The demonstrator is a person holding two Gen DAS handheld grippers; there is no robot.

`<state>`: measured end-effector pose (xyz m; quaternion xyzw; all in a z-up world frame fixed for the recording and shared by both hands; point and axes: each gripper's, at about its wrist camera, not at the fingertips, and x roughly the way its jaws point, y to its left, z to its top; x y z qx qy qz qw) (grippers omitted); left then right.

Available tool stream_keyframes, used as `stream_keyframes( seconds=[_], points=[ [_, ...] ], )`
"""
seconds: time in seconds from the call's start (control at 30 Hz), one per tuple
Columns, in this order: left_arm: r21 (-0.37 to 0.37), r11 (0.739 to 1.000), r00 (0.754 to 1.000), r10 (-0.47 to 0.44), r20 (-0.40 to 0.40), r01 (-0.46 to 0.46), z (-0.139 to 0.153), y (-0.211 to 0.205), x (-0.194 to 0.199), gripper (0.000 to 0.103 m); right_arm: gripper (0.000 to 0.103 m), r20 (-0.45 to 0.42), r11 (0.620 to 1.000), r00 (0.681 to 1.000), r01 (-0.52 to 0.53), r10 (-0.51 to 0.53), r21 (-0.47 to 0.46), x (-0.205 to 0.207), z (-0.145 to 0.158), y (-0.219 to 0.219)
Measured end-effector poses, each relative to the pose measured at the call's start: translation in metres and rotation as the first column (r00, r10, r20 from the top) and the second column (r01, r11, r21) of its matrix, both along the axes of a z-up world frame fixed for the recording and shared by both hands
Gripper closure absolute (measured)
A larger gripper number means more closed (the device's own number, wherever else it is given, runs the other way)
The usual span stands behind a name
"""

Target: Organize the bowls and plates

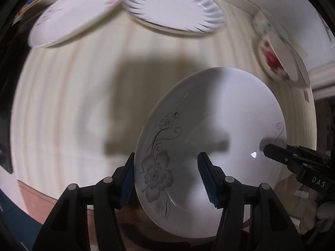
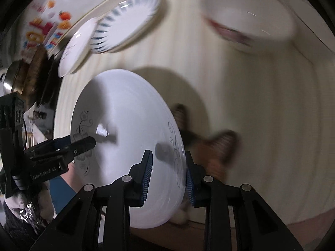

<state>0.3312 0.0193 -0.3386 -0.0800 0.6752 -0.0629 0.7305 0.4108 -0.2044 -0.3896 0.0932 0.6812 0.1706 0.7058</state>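
A white deep plate with a grey flower pattern hangs tilted over the cream striped tablecloth, casting a shadow on it. My left gripper is shut on its flowered rim, one pad under the edge and one inside the plate. From the right wrist view the same gripper reaches in from the left. My right gripper is shut on the opposite rim with the swirl pattern, and its tip shows at the right in the left wrist view.
At the back of the table lie a blue-rayed plate and a white plate with pink flowers. Bowls with a red rose pattern stand at the right. Metal pots sit at the far left.
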Motion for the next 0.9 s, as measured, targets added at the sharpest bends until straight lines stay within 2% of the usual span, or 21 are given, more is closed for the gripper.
stream_keyframes(
  seconds=[0.17,0.4,0.47,0.6,0.63,0.7,0.73,0.8,0.9],
  points=[
    [0.026,0.999,0.999,-0.034,-0.011,0.034,-0.012,-0.03,0.008,0.049,0.071,-0.026,0.998,0.998,0.055,-0.055,-0.008,-0.01,-0.011,-0.041],
    [0.071,0.997,0.999,-0.038,-0.001,0.038,-0.014,-0.045,0.02,0.049,0.071,-0.011,0.999,0.999,0.052,-0.052,-0.003,-0.012,-0.012,-0.048],
    [0.074,0.997,1.0,-0.02,0.011,0.019,-0.004,-0.04,0.014,0.049,0.071,-0.028,0.999,0.999,0.04,-0.04,-0.002,-0.009,-0.012,-0.047],
    [0.116,0.99,0.992,0.062,0.113,-0.075,0.041,-0.01,-0.001,0.046,0.07,0.02,0.997,0.998,0.063,-0.062,-0.042,-0.003,0.021,-0.057],
    [0.127,0.984,0.982,0.103,0.16,-0.124,0.058,0.007,0.001,0.047,0.066,0.043,0.997,0.996,0.075,-0.073,-0.034,0.0,0.038,-0.06],
    [0.151,0.97,0.965,0.157,0.208,-0.19,0.071,0.037,0.007,0.046,0.059,0.092,0.996,0.992,0.083,-0.084,0.013,0.009,0.069,-0.057],
    [0.162,0.955,0.949,0.205,0.241,-0.248,0.079,0.058,0.012,0.046,0.053,0.122,0.995,0.989,0.077,-0.084,0.059,0.019,0.088,-0.047],
    [0.16,0.938,0.932,0.264,0.25,-0.309,0.08,0.09,0.021,0.046,0.048,0.15,0.992,0.986,0.055,-0.072,0.118,0.038,0.106,-0.022],
    [0.106,0.903,0.893,0.383,0.237,-0.416,0.068,0.141,0.04,0.046,0.048,0.205,0.985,0.978,-0.011,-0.025,0.174,0.089,0.116,0.041]
  ],
)
